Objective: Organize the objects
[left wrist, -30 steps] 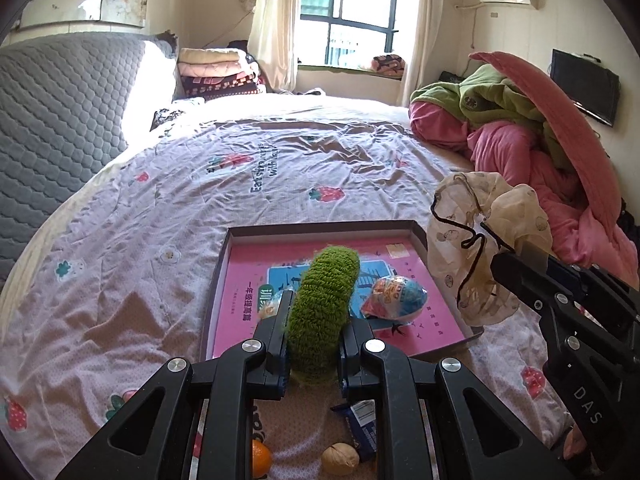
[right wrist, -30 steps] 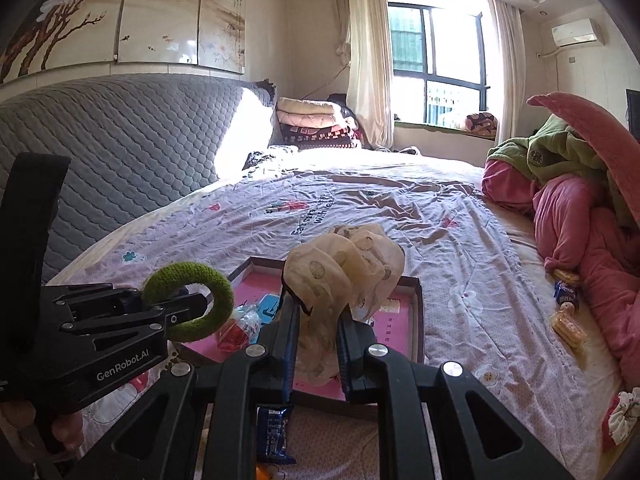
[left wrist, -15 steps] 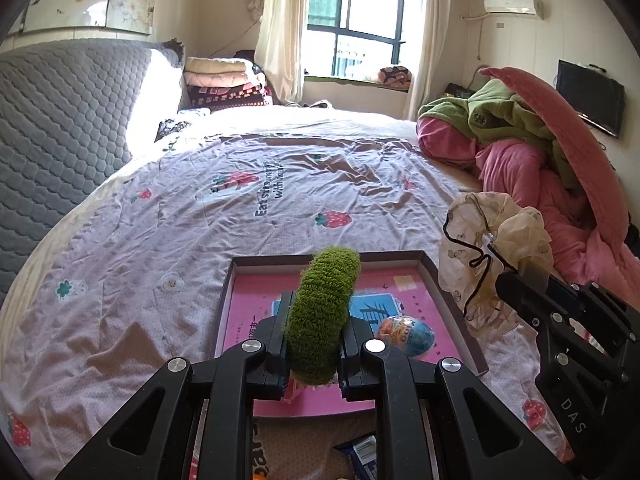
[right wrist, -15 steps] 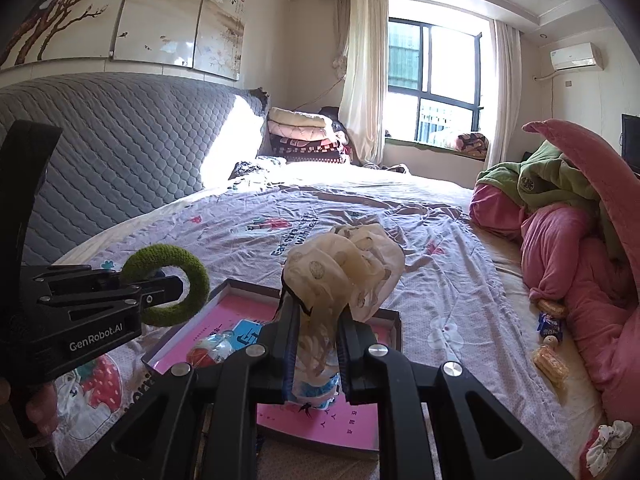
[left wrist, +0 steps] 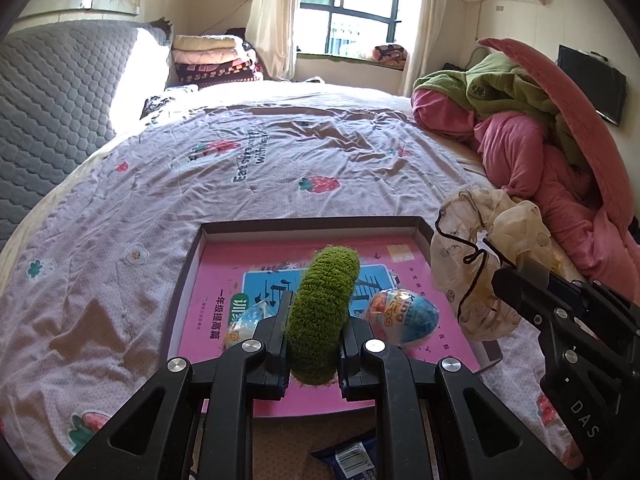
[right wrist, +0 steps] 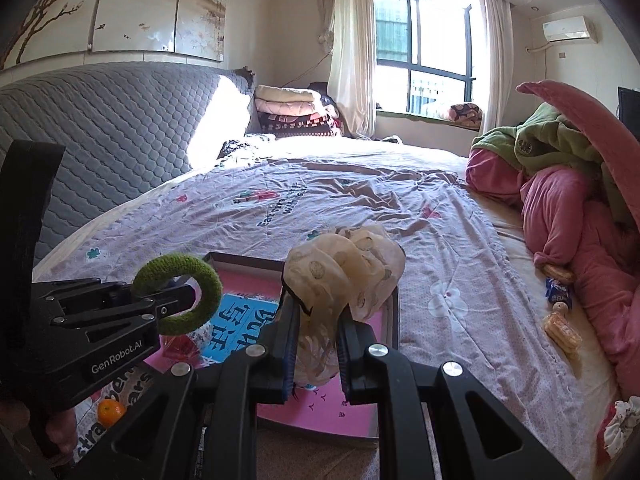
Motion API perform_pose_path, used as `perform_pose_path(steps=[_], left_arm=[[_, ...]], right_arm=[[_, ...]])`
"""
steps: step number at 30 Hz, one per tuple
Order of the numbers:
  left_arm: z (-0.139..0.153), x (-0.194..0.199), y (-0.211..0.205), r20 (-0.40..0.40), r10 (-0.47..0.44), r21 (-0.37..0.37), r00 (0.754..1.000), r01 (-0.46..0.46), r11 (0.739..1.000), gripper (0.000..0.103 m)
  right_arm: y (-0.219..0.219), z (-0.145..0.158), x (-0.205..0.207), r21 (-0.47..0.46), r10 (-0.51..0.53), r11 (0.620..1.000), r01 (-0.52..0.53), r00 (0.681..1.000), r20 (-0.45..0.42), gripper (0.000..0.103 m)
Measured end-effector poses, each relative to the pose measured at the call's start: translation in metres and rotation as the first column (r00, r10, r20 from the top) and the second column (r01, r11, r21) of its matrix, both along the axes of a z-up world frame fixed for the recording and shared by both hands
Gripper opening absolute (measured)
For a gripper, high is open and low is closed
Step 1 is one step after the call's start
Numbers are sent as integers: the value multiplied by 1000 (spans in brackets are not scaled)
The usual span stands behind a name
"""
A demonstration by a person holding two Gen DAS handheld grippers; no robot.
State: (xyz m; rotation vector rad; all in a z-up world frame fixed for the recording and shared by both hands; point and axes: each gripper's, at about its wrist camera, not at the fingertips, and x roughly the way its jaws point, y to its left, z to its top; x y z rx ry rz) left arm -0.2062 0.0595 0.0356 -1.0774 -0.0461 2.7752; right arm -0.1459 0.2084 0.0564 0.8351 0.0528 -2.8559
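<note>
A: Left gripper (left wrist: 313, 326) is up over the near half of the tray, jaws closed snug on the green fuzzy ring (left wrist: 323, 312). The ring stands on edge between the pads, poking up and forward toward twelve o'clock.

B: And from the right wrist view you get that ring side-on, a full loop pinched at its lower edge, off at nine o'clock.

A: Right gripper (right wrist: 316, 338), what's it got?

B: Jaws pressed in on the cream sheer scrunchie (right wrist: 344, 276), black-edged. The fabric billows out above the fingertips and some hangs down between them. It's held in the air over the tray's right side.

A: The tray (left wrist: 308, 226), shallow, dark-rimmed, pink printed sheet lining the bottom, lies flat on the strawberry-print bedspread (left wrist: 248, 152). A colourful egg-shaped toy (left wrist: 402, 316) lies inside it at about two o'clock from my ring; a second small wrapped toy (left wrist: 242, 324) is at nine, partly hidden by the finger.

B: Down at seven o'clock on my side, a small orange (right wrist: 111, 410) on the bedspread, outside the tray. A few snack packets (right wrist: 560, 308) lie at three, against the pink bedding heap (right wrist: 568, 216).

A: A blue packet (left wrist: 350, 458) sits at six, between my gripper's arms.
</note>
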Motion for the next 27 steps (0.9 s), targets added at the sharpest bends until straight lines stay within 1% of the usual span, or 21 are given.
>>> perform_pose_path(steps=[3, 10, 13, 20, 27], left_arm=[[-8, -2, 0, 12, 1, 9, 1000, -1, 1000, 17], [-18, -4, 8, 34, -13, 2, 999, 13, 1000, 17], [-21, -5, 9, 39, -13, 2, 999, 13, 1000, 17], [-30, -6, 12, 60, -23, -2, 998, 23, 1000, 17], [-41, -10, 15, 75, -30, -9, 997, 31, 999, 17]], right_arm=[[4, -11, -2, -9, -6, 1000, 6, 999, 33, 18], [7, -25, -2, 59, -47, 997, 44, 998, 51, 18], [8, -28, -4, 49, -48, 998, 44, 997, 68, 18], [8, -35, -6, 77, -61, 996, 55, 995, 84, 18], [10, -43, -12, 79, -75, 995, 66, 990, 117, 18]])
